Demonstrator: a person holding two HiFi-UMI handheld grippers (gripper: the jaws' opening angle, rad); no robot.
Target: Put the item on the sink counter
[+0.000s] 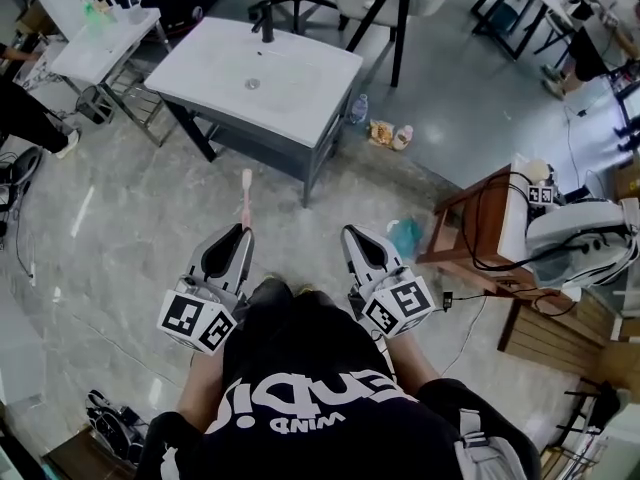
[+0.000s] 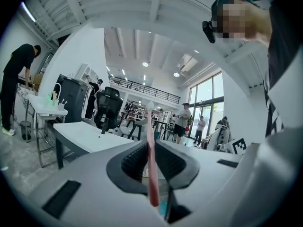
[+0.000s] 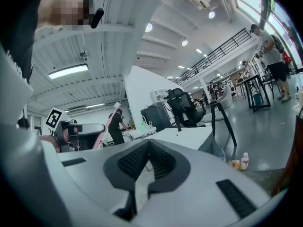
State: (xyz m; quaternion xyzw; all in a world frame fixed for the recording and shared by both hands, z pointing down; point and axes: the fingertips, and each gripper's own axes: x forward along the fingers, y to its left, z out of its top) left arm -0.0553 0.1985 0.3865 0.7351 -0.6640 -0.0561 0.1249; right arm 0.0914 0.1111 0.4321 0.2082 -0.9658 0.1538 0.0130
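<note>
Left gripper (image 2: 150, 143): jaws clamped on a slim pink plastic stick with a pale head, apparently a toothbrush (image 2: 151, 164). It is gripped low on the handle, and the head points straight ahead past the jaw tips. Right gripper (image 3: 148, 144): jaws closed tip to tip, nothing between them.

In the head view both grippers are held level in front of the person over the grey marble-look floor (image 1: 110, 238), left gripper (image 1: 243, 231) beside right gripper (image 1: 348, 231). The toothbrush (image 1: 246, 196) juts forward from the left one.

The white rectangular sink counter on a dark metal frame (image 1: 200, 68) stands ahead, well apart from the toothbrush tip. It has a basin in the middle and a black faucet (image 1: 265, 23) at the far edge.

Step, as judged: carrying, with the item in hand and not yet over the surface.

Next move calls for closing the gap. The left gripper should then bring the toothbrush over a flat bare strip of the surface beside the basin, lower it until it lies there, and open its jaws. The right gripper is not needed.
</note>
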